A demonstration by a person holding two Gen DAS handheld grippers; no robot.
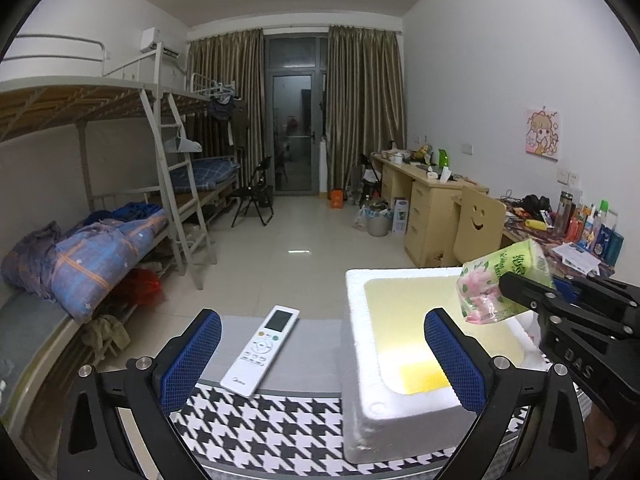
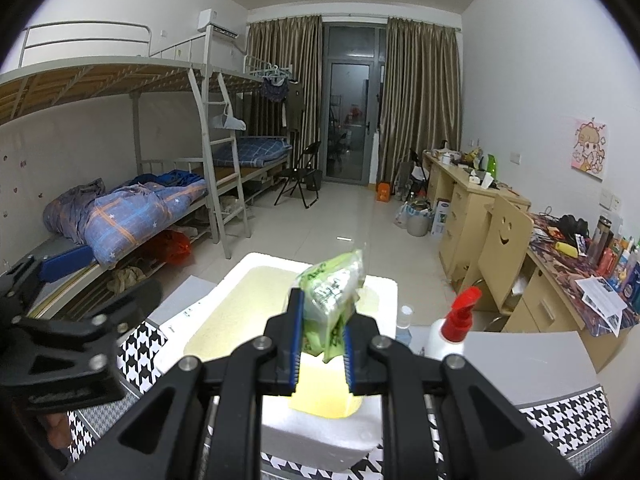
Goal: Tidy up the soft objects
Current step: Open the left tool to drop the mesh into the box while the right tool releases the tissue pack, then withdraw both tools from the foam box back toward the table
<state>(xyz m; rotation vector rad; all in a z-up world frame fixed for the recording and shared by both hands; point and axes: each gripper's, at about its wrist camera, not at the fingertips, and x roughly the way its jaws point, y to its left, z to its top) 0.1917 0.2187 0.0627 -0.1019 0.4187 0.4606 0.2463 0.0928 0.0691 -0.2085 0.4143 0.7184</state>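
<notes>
A green tissue pack [image 2: 330,304] is held by the right claw [image 2: 322,354] above the foam box [image 2: 384,292]. The left claw [image 1: 320,356] is spread wide, with nothing held.

White remote [image 1: 260,351] on houndstooth cloth [image 1: 264,420]; red-capped spray bottle [image 2: 454,326]

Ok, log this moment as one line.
left hand-held gripper: open, empty | right hand-held gripper: shut on tissue pack | pack above foam box
</notes>
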